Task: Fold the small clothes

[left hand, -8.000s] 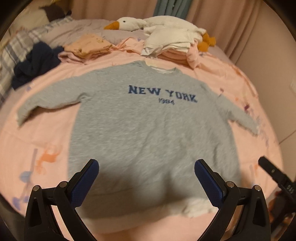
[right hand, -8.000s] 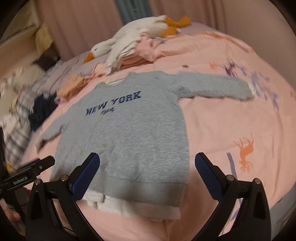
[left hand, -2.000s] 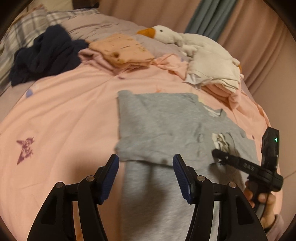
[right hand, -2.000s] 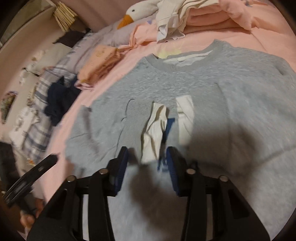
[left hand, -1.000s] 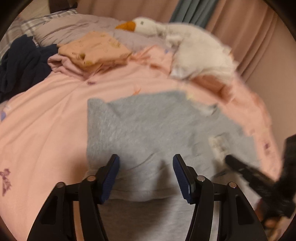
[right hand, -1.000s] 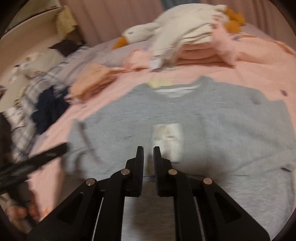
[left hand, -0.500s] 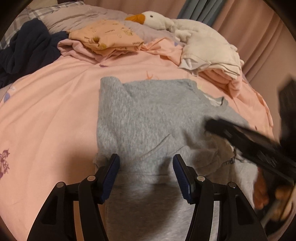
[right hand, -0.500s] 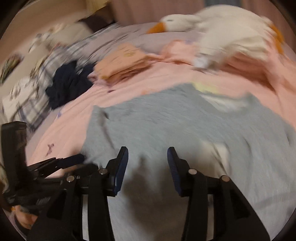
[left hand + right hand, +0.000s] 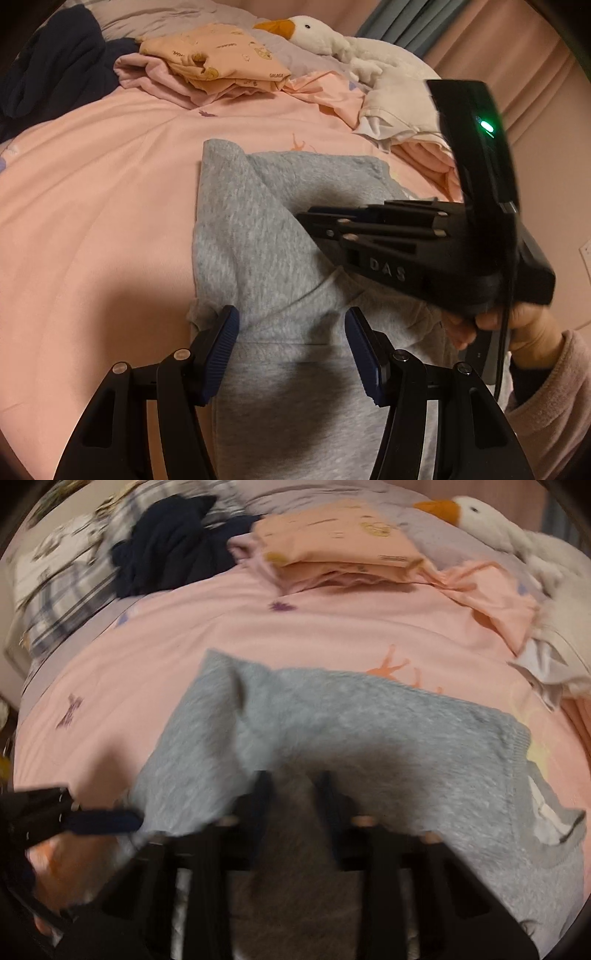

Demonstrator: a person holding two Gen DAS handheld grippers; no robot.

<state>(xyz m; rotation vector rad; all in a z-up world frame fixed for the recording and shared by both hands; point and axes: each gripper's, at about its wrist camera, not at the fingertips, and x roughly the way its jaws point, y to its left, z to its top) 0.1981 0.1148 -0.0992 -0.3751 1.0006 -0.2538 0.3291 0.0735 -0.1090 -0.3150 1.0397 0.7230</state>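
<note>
The grey sweatshirt (image 9: 255,236) lies partly folded on the pink bedspread (image 9: 92,206), with its left sleeve laid back over the body. My left gripper (image 9: 291,343) is open, its blue pads on either side of a fold near the sweatshirt's left edge, holding nothing. My right gripper (image 9: 306,219) reaches across the sweatshirt from the right, low over the cloth. In the blurred right wrist view the right gripper (image 9: 295,797) sits over the grey cloth (image 9: 332,723) with a narrow gap between its fingers; whether it grips cloth does not show.
Folded peach and pink clothes (image 9: 218,62) lie at the back of the bed. A white goose toy (image 9: 332,40) rests on white and pink laundry (image 9: 402,110). A dark navy garment (image 9: 55,62) lies at the back left. Plaid bedding (image 9: 62,590) is beyond it.
My right gripper has swung left across the sweatshirt, closer to the left gripper, and its fingers have drawn closer together. The left gripper has barely moved and stays open.
</note>
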